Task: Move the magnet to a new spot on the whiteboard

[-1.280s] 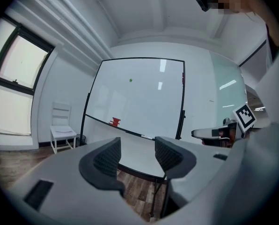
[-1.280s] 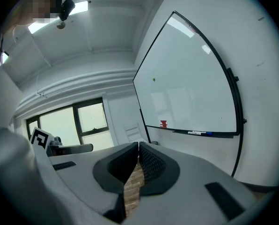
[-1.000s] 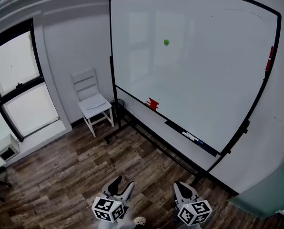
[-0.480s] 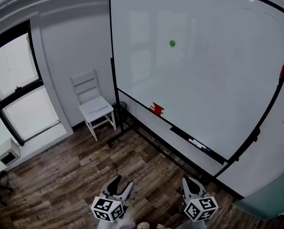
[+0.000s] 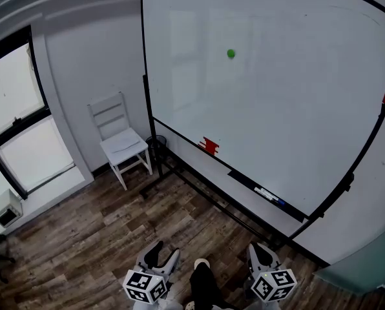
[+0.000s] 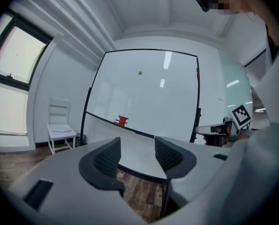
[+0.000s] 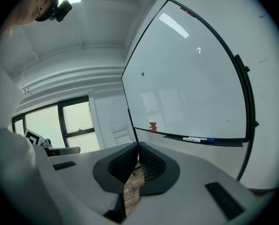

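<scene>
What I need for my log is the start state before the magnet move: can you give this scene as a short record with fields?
magnet: green, high on the whiteboard, nothing touching it
left gripper: low, far from the board, jaws apart, empty
right gripper: low, far from the board, jaws together, empty
board ledge: red item, marker
chair: white, left of the board

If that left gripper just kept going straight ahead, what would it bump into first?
Most likely the whiteboard, low down near its bottom edge. The left gripper has its open jaws framing that strip, and only floor shows in between. Depth is hard to judge.
</scene>
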`<state>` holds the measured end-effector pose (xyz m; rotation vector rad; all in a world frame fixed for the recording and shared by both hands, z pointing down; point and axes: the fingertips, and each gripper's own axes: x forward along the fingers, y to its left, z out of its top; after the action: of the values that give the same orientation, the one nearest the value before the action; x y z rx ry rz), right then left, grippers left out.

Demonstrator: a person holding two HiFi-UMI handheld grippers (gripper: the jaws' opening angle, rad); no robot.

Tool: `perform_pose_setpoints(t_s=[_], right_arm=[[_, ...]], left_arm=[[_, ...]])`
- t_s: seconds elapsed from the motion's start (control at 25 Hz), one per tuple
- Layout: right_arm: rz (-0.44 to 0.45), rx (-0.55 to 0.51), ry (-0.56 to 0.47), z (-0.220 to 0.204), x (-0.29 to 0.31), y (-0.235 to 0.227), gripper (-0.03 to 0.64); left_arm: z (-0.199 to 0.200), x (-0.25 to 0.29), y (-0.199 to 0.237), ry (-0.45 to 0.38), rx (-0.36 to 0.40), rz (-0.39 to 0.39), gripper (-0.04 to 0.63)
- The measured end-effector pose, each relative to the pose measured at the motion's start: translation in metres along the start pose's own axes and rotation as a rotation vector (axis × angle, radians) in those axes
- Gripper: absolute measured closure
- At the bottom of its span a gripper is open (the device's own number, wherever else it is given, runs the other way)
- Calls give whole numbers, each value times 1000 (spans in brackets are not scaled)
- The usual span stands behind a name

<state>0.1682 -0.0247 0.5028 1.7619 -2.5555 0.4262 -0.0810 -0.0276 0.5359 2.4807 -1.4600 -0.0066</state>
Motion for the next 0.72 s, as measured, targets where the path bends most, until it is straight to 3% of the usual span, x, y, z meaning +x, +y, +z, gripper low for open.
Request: perform_pose_setpoints(t_s=[0.2, 0.72], right_arm=[[42, -21, -7, 8, 28, 7, 588], [59, -13, -34, 47, 135, -25, 588]], left_arm=[[6, 12, 23, -17, -6, 35, 373], [43, 117, 67, -31, 23, 9, 373]])
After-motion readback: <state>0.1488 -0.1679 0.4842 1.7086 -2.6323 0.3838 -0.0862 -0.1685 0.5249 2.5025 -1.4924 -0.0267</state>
